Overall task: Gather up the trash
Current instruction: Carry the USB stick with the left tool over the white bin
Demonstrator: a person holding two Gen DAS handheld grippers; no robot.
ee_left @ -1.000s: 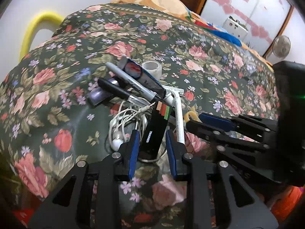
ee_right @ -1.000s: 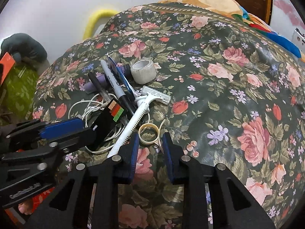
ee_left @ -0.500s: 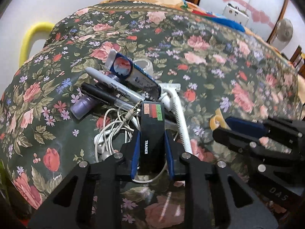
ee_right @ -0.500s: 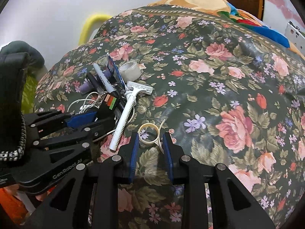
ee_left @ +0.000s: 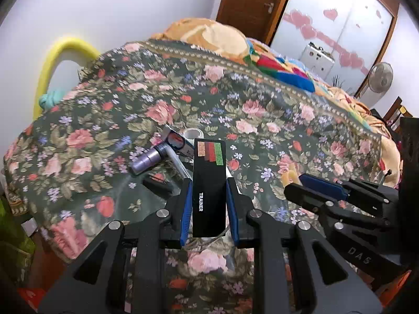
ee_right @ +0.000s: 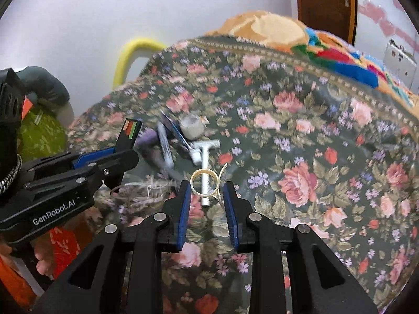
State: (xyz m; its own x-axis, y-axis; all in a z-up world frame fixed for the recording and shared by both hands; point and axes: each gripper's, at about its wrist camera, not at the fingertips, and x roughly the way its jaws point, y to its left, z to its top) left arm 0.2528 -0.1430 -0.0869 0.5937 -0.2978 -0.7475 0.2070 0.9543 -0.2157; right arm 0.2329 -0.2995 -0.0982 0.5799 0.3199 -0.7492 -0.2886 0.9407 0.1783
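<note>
Black box (ee_left: 209,180) hides earphones beneath the left gripper (ee_left: 209,191).

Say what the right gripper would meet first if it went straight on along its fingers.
Probably the thin tape ring just ahead of the right gripper, with the white razor behind it; depth is unclear.

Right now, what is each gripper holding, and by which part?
The left gripper clamps the black TRAINER box by its lower long sides. The right gripper pinches the thin tape loop at its lower edge.
</note>
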